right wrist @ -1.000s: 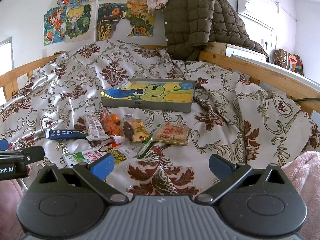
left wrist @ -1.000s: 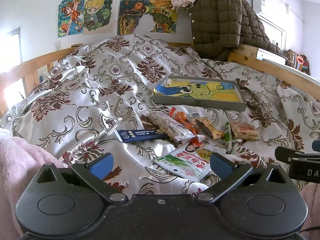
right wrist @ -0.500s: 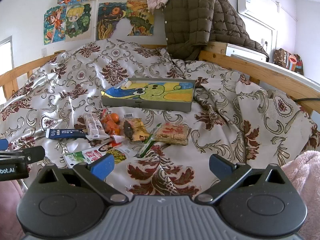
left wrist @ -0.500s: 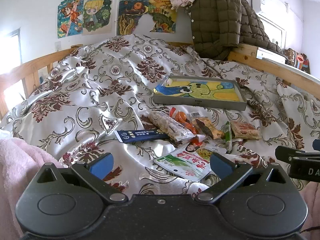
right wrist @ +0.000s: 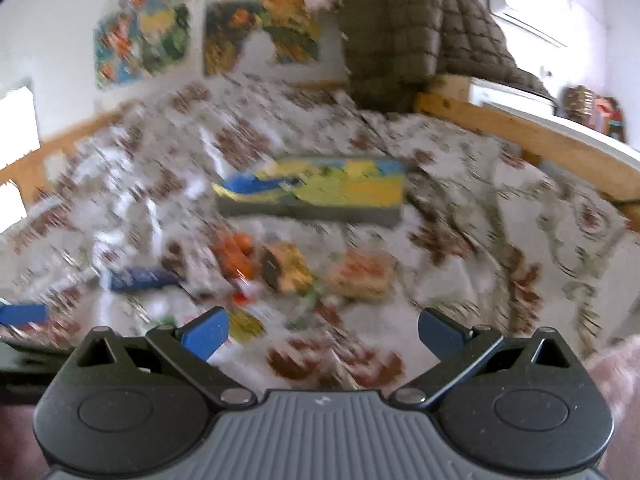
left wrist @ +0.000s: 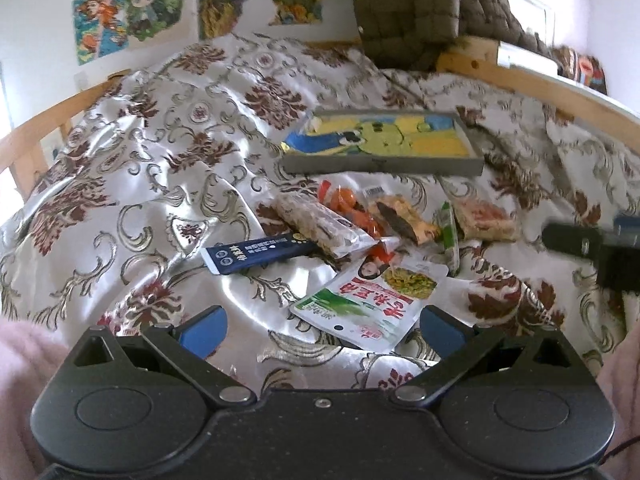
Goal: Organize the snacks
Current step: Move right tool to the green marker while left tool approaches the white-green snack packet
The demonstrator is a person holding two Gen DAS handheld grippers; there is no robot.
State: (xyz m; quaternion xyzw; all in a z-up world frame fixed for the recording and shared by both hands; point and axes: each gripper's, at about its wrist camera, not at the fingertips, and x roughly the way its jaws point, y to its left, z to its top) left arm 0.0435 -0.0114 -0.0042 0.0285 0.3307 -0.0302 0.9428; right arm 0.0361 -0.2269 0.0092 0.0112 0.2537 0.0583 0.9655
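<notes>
Several snack packets lie on a patterned bed cover: a white-green pouch [left wrist: 368,304], a dark blue bar [left wrist: 256,254], a clear grain bar [left wrist: 316,228], an orange packet [left wrist: 352,210], a yellow packet [left wrist: 400,216], a thin green stick [left wrist: 449,236] and a red-flecked packet [left wrist: 486,220]. Behind them sits a grey shallow box [left wrist: 384,166] with a cartoon picture inside. My left gripper [left wrist: 322,328] is open just short of the white-green pouch. My right gripper [right wrist: 322,330] is open above the cover; its view is blurred, with the grey box [right wrist: 312,214] and the red-flecked packet [right wrist: 362,276] ahead.
A wooden bed rail [left wrist: 560,92] runs along the right and another wooden rail [left wrist: 44,128] along the left. A brown quilted jacket [left wrist: 420,4] hangs at the head end. Pink fleece [left wrist: 20,360] lies at the near corners. The right gripper's black body [left wrist: 592,244] shows at the right edge.
Both grippers have moved forward and lower toward the snacks. The right wrist view has turned blurry from motion. Both stay open and hold nothing.
</notes>
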